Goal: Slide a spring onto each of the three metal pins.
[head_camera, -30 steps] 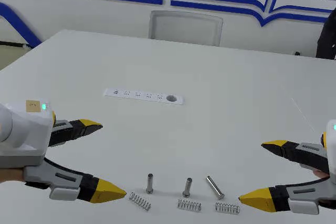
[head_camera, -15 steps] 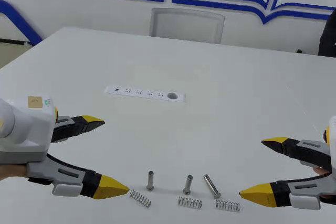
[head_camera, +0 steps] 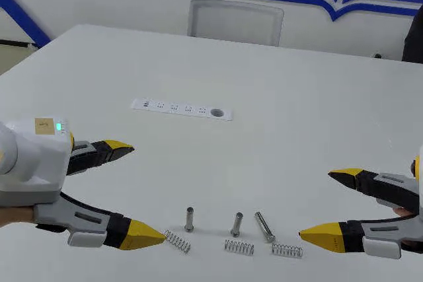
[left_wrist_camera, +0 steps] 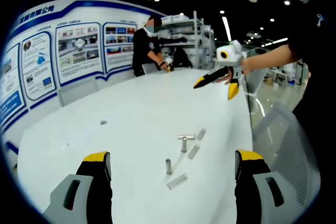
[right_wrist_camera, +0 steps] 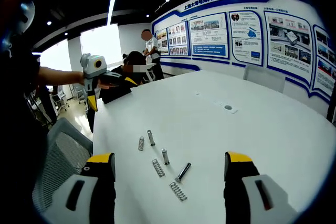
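Where this could be going wrong: a tiny spring [head_camera: 238,247] getting pinged off the table [head_camera: 277,143] if it's being pinched off-centre, or an upright pin [head_camera: 189,218] being knocked over. Three thin coils are lying just in front of the pins, with one tipped pin [head_camera: 264,227] lying flat. Jaws on the left gripper [head_camera: 144,191] and right gripper [head_camera: 318,204] are being held wide, empty.

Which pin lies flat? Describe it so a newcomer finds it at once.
On the white table, near its front edge, three pins sit in a row. The flat pin is the one nearest the right gripper; the middle pin and left pin stand upright.
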